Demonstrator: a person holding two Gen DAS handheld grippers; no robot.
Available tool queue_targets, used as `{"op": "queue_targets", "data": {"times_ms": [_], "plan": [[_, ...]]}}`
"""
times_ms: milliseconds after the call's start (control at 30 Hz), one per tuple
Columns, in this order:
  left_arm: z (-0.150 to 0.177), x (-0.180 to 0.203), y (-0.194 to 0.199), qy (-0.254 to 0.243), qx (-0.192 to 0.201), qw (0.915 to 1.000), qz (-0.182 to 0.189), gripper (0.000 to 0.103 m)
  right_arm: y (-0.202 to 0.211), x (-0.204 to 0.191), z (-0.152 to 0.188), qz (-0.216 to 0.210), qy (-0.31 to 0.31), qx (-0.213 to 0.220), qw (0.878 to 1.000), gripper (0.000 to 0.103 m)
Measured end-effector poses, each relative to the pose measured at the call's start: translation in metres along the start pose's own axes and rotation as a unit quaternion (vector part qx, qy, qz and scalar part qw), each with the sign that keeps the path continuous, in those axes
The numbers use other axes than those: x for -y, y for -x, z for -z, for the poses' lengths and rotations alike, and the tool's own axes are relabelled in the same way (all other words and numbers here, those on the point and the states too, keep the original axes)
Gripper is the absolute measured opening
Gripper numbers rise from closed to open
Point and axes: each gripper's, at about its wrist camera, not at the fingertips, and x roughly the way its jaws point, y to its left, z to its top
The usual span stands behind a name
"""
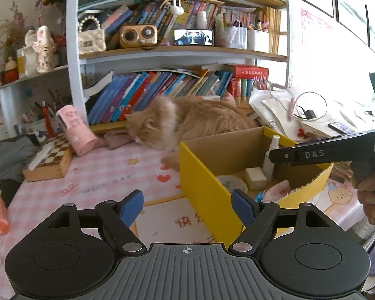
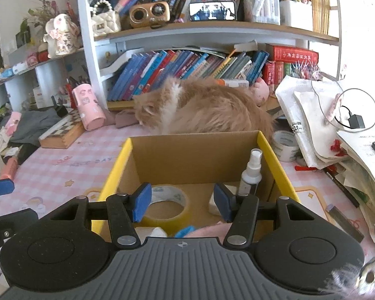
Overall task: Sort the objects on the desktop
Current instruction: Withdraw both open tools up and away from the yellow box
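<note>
Our left gripper [image 1: 187,208]: jaws wide apart, nothing between the blue pads [image 1: 132,207], pointing forward and level. Our right gripper [image 2: 181,205]: jaws also spread, pads [image 2: 141,201] empty, aimed forward and slightly down. In the left wrist view the right gripper [image 1: 337,150] shows side-on at the far right, higher than the left, with our right hand [image 1: 370,195] wrapped around its grip. In the right wrist view one left-gripper pad [image 2: 0,187] shows at the left edge.

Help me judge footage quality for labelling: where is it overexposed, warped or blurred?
Left wrist view: window side at right blows out white, shelf uprights bow from fisheye. Right wrist view: papers wash out at right, a furry blur smears the bottom-right corner; yellow box stays sharp.
</note>
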Motion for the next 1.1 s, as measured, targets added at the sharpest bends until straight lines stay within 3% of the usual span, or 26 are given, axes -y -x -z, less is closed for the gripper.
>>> {"op": "queue_targets", "data": {"times_ms": [467,1100], "plan": [[0.041,-0.035,0.055,0.019,-0.004,0.9996,-0.021,0.086,0.041,-0.061,0.045,0.011,-0.007,-0.02,1.0,0.054],[0.094,-0.053,0.104,0.029,-0.041,0.9974,-0.051,0.09,0.079,-0.135,0.118,-0.01,-0.018,-0.069,0.997,0.058]]}}
